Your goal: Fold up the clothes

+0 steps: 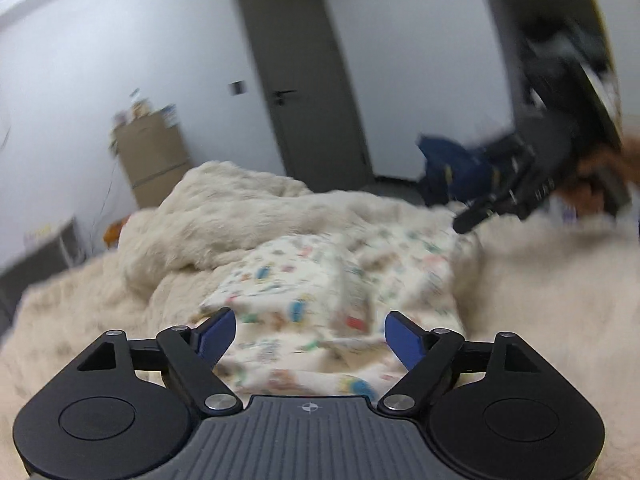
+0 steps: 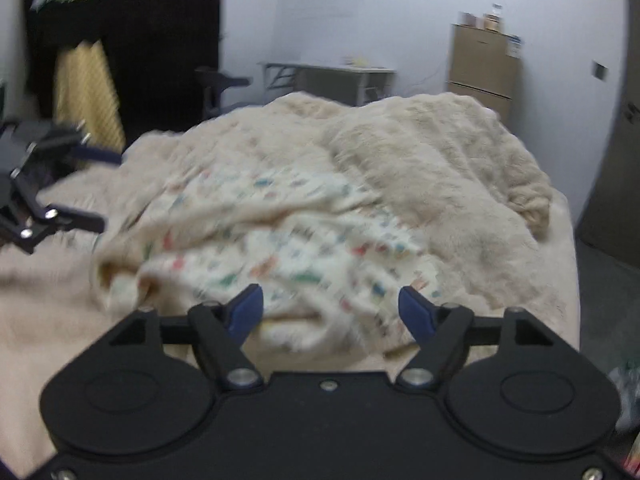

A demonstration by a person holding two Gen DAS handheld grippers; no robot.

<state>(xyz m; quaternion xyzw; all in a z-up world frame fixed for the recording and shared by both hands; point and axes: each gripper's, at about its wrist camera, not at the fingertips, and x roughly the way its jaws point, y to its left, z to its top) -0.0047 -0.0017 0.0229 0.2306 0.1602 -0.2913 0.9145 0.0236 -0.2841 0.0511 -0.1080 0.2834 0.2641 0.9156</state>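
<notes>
Blue pads tip both grippers, and both stand spread apart with nothing between them. In the left wrist view the left gripper (image 1: 308, 334) hangs just above the near edge of a white garment (image 1: 320, 280) printed with small coloured shapes, which lies crumpled in loose folds on the bed (image 1: 560, 280). The bed is covered in a cream fleece, and a thick cream blanket (image 1: 224, 220) is heaped behind the garment toward the bed's far edge, its front fold resting against the garment's far side. The right gripper (image 1: 492, 204) shows in that same view as a dark blurred shape over the garment's far right corner; whether it touches the cloth cannot be told through the blur. From the right wrist view, the right gripper (image 2: 331, 312) hovers over the near edge of the garment (image 2: 280, 240), fingers wide, with a rolled fold of the cloth directly ahead of them. The left gripper (image 2: 80, 184) appears at the left, its fingers parted, near the garment's left edge above the bed (image 2: 40, 300). The blanket (image 2: 440, 160) rises behind and to the right of the garment. Beyond the bed stand a tan cabinet (image 2: 484, 68), a grey desk (image 2: 332, 76) and a grey door (image 1: 300, 80).
</notes>
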